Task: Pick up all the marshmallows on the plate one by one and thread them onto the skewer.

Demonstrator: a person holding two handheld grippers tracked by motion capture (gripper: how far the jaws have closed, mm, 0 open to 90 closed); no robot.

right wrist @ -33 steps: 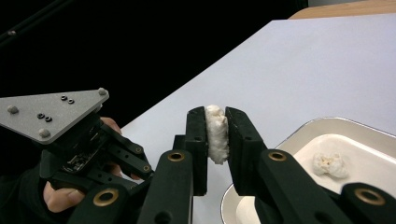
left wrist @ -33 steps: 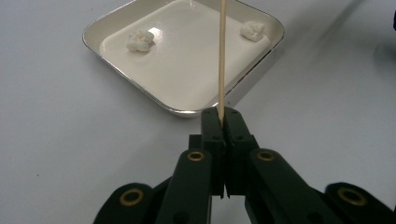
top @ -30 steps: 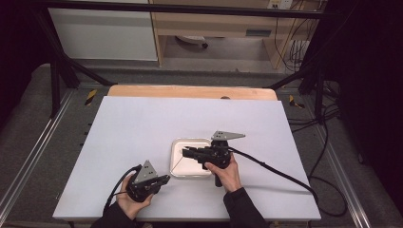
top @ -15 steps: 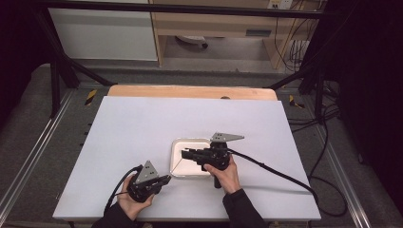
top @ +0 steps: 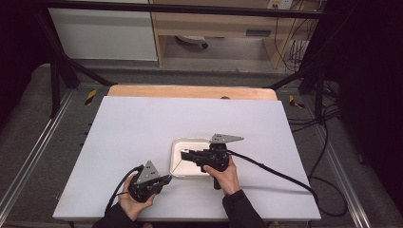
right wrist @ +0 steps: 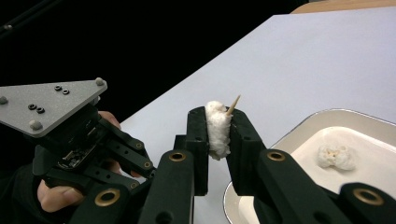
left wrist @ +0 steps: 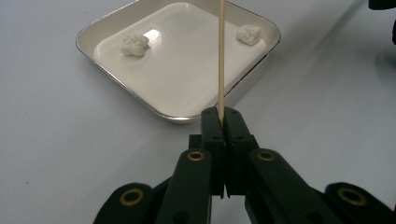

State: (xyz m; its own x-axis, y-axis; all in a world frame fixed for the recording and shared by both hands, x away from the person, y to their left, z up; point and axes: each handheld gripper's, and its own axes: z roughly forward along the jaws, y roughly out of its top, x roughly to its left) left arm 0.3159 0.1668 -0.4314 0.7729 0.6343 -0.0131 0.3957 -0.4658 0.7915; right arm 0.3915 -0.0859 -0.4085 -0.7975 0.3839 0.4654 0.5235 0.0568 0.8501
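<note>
My left gripper (left wrist: 225, 116) is shut on the lower end of a thin wooden skewer (left wrist: 220, 56), which slants up over the tray. In the high view this left gripper (top: 167, 179) sits at the tray's front left corner, and the skewer (top: 176, 167) runs up to my right gripper (top: 184, 155). The right gripper (right wrist: 218, 122) is shut on a white puffy piece (right wrist: 217, 133). The skewer's tip (right wrist: 232, 105) pokes out at the top of that piece. A shallow square metal tray (left wrist: 140, 100) holds two more white pieces (left wrist: 134, 45) (left wrist: 248, 34).
The tray (top: 177, 145) lies near the front middle of a white table (top: 142, 128) with a wooden strip (top: 190, 91) along its far edge. Cables trail from both grippers toward the front and right. Dark frame rails flank the table.
</note>
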